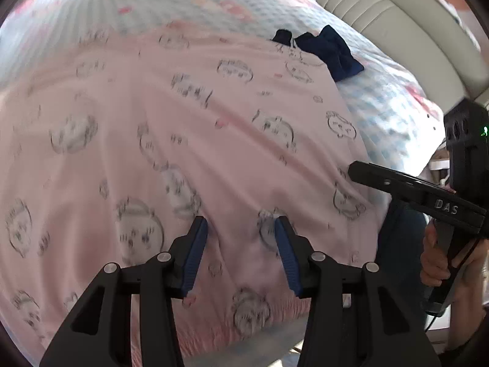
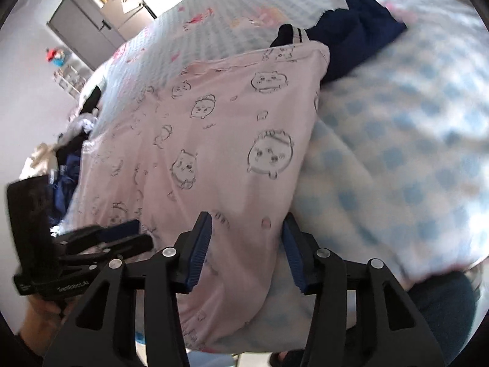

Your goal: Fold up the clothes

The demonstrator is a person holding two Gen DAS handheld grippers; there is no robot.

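While both tools hang over the near edge of the bed, the left gripper point(image 1: 241, 229) stands with its blue pads wide apart and nothing between them, poised just above the pink garment point(image 1: 189, 140); the right gripper point(image 2: 247, 229) is spread just as wide, empty too, straddling the garment's right-hand border where pink cloth meets the checked bedspread point(image 2: 397, 159); seen from the left wrist, the right tool comes in low from the side with its tip at that same border. Now the cloth: the pink garment, printed with little cartoon faces, lies spread fairly flat across the bed, its gathered hem hanging at the near edge, soft creases running up the middle; whether this is a single laid-out layer or one already doubled over, the pictures do not settle. My read is that the step in hand is about taking hold of the near part of the cloth, one tool at each side; any grip calls for the pads to drop onto the fabric and pinch only the layer wanted, not the bedspread beneath, and the thin cloth looks ready to slip or bunch. Further out, a dark blue garment point(image 2: 357, 27) sits crumpled at the far end, touching the pink one; a heap of clothes point(image 2: 70, 146) waits at the left; beyond, a cream padded headboard point(image 1: 382, 21), a grey door point(image 2: 82, 27) and white walls.
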